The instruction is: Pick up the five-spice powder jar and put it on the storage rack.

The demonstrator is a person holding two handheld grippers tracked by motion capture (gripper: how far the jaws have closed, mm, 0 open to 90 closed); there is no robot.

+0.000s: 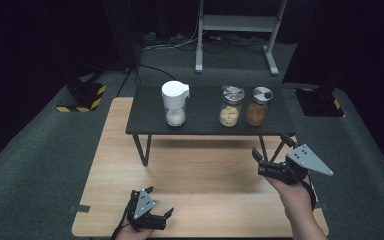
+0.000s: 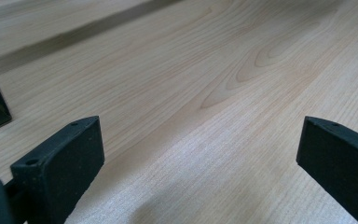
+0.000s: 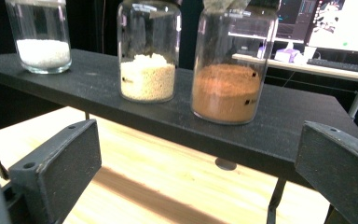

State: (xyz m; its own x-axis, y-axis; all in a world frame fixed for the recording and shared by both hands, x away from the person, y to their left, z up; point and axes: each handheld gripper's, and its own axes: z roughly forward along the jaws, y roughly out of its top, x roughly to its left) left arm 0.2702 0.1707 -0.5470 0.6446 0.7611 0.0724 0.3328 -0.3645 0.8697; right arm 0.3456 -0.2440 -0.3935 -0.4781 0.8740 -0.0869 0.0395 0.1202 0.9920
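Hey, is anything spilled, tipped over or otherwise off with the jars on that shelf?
Nothing stands out. The white-lidded jar, middle jar and brown-powder jar stand upright, apart, in a row on the black shelf, with no spill. Both the left gripper and right gripper are open, holding nothing.

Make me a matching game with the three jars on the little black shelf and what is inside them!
Things:
1. jar with the white lid
2. middle jar
3. jar at the right end
4. right gripper

Descriptions:
A. reddish-brown powder
B. open, holding nothing
C. white grains
D. pale yellow grains

Pairs: 1-C, 2-D, 3-A, 4-B
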